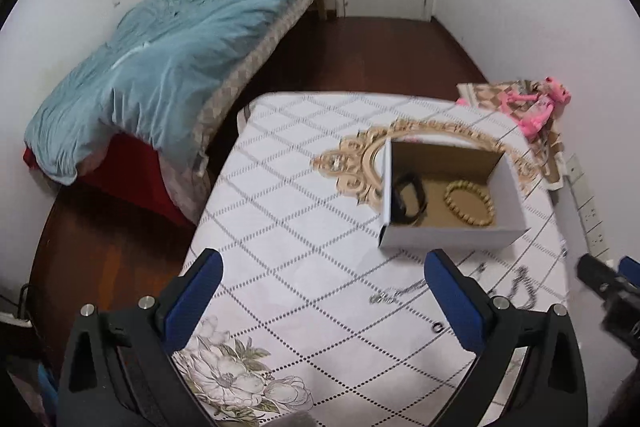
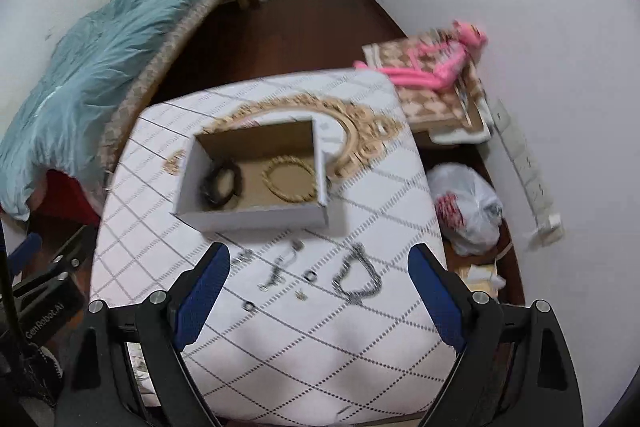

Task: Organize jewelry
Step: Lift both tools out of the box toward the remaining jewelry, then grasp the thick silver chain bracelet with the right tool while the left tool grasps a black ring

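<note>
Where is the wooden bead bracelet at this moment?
The wooden bead bracelet lies inside the open cardboard box, on its right half, beside the black bracelet.

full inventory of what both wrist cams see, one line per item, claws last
box: 1, white outside, brown inside, mid table
black bracelet: 1, in box, left side
beaded bracelet: 1, tan, in box, right side
silver chain: 1, on table in front of box
small rings: 2 visible, dark, near chain
mirror frame: 1, gold, behind box
table: 1, white diamond-pattern cover
blanket: 1, light blue, on bed
plastic bag: 1, white, floor, right of table
left claw: open, empty
right claw: open, empty
</note>
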The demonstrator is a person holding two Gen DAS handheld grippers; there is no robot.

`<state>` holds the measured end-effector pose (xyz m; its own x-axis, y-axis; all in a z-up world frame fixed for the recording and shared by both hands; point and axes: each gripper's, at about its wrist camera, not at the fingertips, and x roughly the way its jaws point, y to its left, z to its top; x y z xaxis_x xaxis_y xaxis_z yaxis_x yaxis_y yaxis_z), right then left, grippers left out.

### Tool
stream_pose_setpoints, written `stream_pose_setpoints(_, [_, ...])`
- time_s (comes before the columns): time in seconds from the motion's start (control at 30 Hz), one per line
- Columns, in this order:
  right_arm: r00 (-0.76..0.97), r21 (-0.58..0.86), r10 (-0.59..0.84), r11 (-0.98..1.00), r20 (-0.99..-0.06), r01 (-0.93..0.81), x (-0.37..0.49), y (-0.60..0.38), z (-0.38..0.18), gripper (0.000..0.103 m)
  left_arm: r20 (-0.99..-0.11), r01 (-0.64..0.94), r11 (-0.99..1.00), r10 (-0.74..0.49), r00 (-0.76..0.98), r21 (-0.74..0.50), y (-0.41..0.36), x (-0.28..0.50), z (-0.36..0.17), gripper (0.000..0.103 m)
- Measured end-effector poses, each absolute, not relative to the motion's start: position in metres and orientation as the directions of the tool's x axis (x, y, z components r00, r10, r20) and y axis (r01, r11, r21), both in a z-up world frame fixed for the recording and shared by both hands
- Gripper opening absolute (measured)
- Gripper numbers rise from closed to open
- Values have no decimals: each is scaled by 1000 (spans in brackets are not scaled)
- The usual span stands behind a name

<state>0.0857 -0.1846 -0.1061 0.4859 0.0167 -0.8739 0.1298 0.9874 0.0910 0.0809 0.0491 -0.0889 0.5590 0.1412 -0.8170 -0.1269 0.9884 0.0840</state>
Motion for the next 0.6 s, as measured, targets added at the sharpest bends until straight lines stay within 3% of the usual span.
stream_pose_setpoints(0.3, [352,136,30,950,-936,280,75,-239,-204,91,-889,-139,983,171,425,122,46,79,-168,103])
stream_pose_setpoints(0.37, [345,135,29,948,-938,288,76,-245,-217,83,-897,-139,982,173,406,127,46,79,-180,103])
stream_pose_setpoints(0.6, [367,150,46,954,-929,259,105,-240,-237,70,-908,-117,982,182,378,149,40,87,-202,103])
